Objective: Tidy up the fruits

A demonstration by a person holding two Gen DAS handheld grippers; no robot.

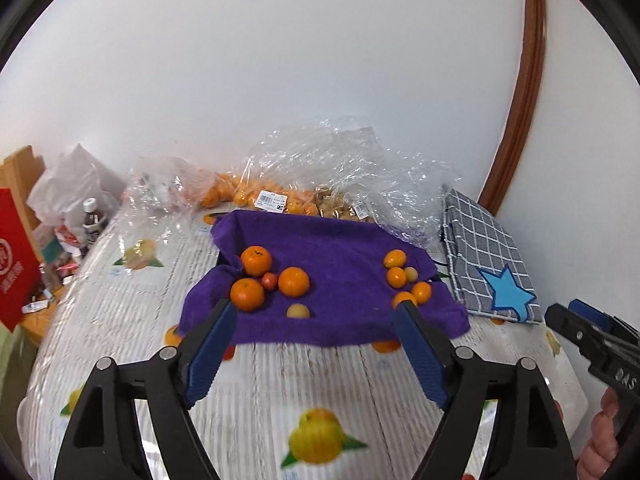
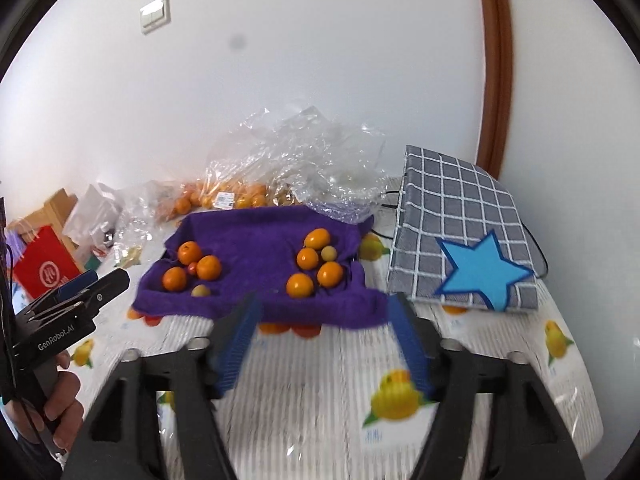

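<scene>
A purple towel (image 1: 340, 256) (image 2: 256, 236) lies spread on the fruit-print table cover. On its left part sit three oranges (image 1: 294, 281) (image 2: 208, 267), a small red fruit (image 1: 270, 281) and a pale yellow fruit (image 1: 298, 312). On its right part several small oranges (image 1: 396, 276) (image 2: 308, 258) cluster around a greenish fruit (image 1: 411, 275). My left gripper (image 1: 317, 306) stands open before the towel's near edge, nothing between its blue pads. My right gripper (image 2: 324, 298) is open too, and empty. A hand holds each one.
Clear plastic bags of oranges (image 1: 248, 196) (image 2: 240, 200) are heaped against the wall behind the towel. A grey chequered cloth with a blue star (image 1: 484, 248) (image 2: 460, 240) lies right. A red bag (image 1: 16, 264), a white bag and a bottle crowd the left edge.
</scene>
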